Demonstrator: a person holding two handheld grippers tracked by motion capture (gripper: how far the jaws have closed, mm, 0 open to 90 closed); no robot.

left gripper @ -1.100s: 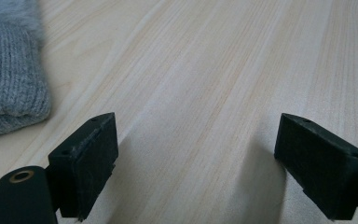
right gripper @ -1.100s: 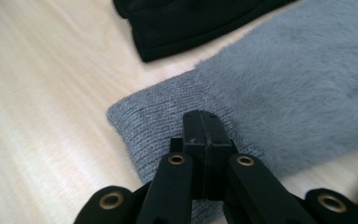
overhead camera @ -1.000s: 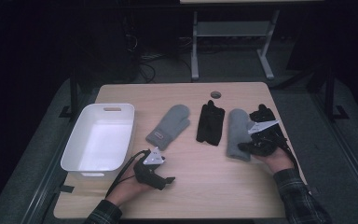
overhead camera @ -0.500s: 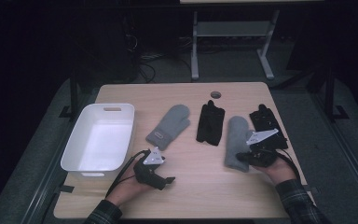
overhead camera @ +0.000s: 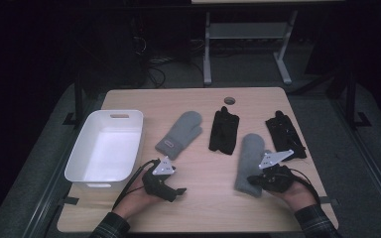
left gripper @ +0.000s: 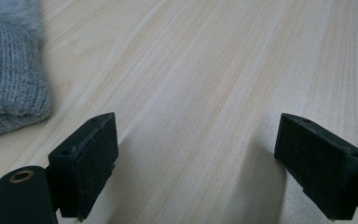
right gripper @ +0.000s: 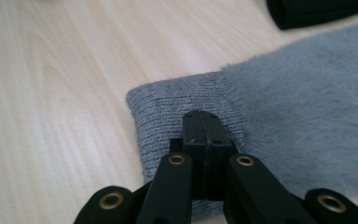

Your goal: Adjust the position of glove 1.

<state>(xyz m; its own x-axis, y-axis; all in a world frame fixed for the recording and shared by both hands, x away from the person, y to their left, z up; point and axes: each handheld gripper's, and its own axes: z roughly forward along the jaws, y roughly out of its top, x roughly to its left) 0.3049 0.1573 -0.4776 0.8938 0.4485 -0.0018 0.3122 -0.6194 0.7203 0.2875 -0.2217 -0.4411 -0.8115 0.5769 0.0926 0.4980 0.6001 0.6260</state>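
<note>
**Thin Pinch on the Mitten Cuff**

Dim room, pale wood-grain desk [overhead camera: 203, 208]. Found the grey fleece mitten with ribbed knit cuff [overhead camera: 250, 161] lying flat at the front right of the desk, cuff end toward the person. Found the right tongs [overhead camera: 254, 179] squeezed fully together right on that cuff [right gripper: 168, 105]; could not tell whether any knit sat between the pads. Found the left tongs [left gripper: 200, 158] spread wide and empty, low over bare wood, just beside the second grey mitten [left gripper: 9, 84]. Judged the risks thus: might have lifted with nothing caught, or with a mere fold of stretchy rib, and dropped the mitten short of the white plastic tub [overhead camera: 79, 168]; might have dragged it into the nearby black glove [overhead camera: 284, 135].
</note>
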